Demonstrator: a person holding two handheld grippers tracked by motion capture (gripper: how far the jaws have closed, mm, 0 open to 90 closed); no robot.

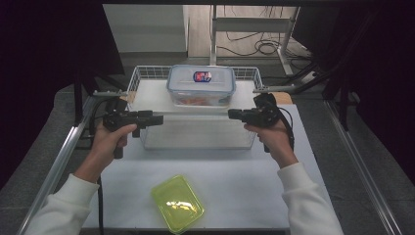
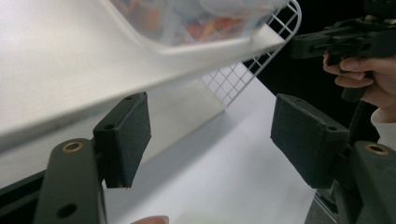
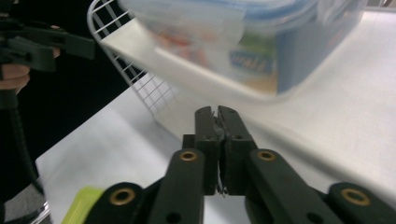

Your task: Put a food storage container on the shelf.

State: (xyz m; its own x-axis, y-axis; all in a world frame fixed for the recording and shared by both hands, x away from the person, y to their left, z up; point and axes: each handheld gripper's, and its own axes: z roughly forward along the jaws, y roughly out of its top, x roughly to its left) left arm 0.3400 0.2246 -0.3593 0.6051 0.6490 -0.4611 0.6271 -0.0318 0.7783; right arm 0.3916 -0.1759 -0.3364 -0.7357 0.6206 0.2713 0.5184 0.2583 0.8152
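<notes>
— Two grippers, one box: where is everything?

— The clear lidded container [image 1: 201,86] sits on a white shelf [image 1: 195,120] inside the wire basket [image 1: 138,74] at the far middle of the desk [image 1: 235,181]. The left gripper [image 1: 157,119] hovers at the shelf's left front edge, jaws spread wide and empty. The right gripper [image 1: 233,114] hangs at the right front edge, jaws pressed together on nothing.

— How will the container handle?

— Rigid plastic with clip latches, smooth sides, contents inside, so probably some weight and a slippery wall. I'd take it from both ends, under the lid's rim, so it can't slide.

— And the green thing?

— A yellow-green lid [image 1: 177,204] lies near the desk's front edge, well apart from both grippers.
</notes>
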